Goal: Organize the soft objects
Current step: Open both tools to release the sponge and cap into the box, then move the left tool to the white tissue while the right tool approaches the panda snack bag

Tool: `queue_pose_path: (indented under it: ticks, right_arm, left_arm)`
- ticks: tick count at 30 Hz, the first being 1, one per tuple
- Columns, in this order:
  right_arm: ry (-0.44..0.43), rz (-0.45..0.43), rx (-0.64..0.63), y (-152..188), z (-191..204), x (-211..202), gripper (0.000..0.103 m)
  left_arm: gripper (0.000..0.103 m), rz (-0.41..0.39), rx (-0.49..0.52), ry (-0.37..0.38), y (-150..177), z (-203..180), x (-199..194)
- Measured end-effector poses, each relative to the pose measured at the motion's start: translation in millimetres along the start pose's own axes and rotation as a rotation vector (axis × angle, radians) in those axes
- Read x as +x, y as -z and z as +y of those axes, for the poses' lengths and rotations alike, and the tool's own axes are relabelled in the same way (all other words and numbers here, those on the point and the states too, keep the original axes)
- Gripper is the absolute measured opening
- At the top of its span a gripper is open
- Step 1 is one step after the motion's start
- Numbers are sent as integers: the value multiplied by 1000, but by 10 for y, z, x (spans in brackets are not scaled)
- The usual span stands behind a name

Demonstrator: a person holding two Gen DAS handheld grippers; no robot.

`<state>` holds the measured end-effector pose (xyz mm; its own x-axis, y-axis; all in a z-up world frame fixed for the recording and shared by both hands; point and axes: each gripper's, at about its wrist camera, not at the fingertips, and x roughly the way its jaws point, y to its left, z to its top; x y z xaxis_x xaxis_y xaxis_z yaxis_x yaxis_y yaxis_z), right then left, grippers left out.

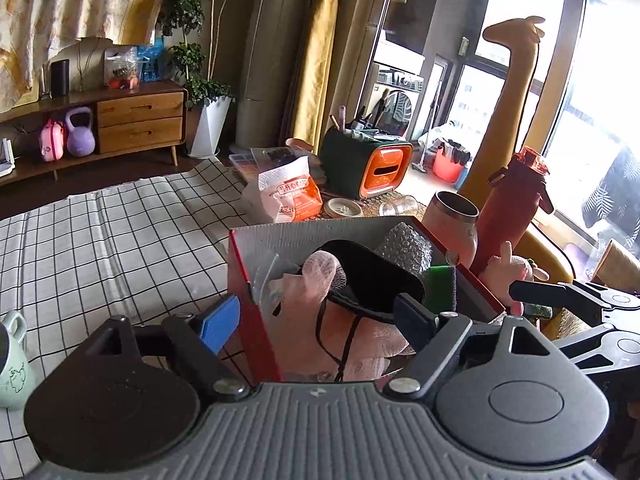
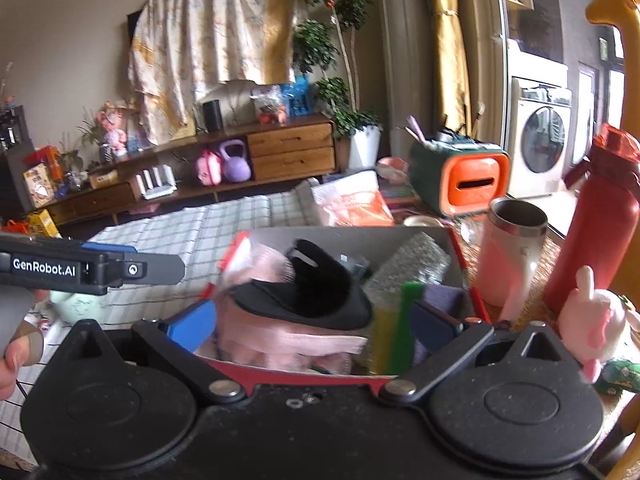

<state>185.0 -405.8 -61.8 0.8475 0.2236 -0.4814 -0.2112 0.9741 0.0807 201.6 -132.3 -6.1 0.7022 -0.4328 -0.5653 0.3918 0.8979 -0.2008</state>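
Pink cloth (image 1: 316, 320), a black eye mask (image 1: 372, 280) and sponges already fill the red box (image 1: 256, 336); the plush toy (image 2: 592, 320) beside it remains. Left gripper (image 1: 316, 312) and right gripper (image 2: 312, 324) gape wide, empty.

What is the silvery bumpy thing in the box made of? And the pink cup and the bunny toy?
The silvery roll looks like bubble wrap: soft plastic, shiny and covered in little bumps. The pink cup seems to be metal inside, with a shiny steel rim, and a smooth pink coating outside. The bunny toy looks like plush fabric, fuzzy and matte. The box is probably cardboard, grey inside.
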Motion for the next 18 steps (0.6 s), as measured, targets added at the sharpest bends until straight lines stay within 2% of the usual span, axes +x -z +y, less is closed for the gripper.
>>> queue_pose_path:
  ticks: [3, 7, 12, 18]
  right_arm:
    - [-32, -12, -11, -26, 158, -37, 103]
    - [-74, -23, -9, -51, 371, -66, 103]
    - [-129, -14, -18, -68, 640, -72, 103]
    - [-184, 11, -60, -65, 1016, -29, 103]
  left_arm:
    - [87, -9, -7, -23, 38, 113, -172]
    - [100, -24, -23, -48, 105, 294, -416]
    - [101, -32, -51, -66, 231, 549, -720]
    - [101, -59, -102, -156, 446, 930, -1090]
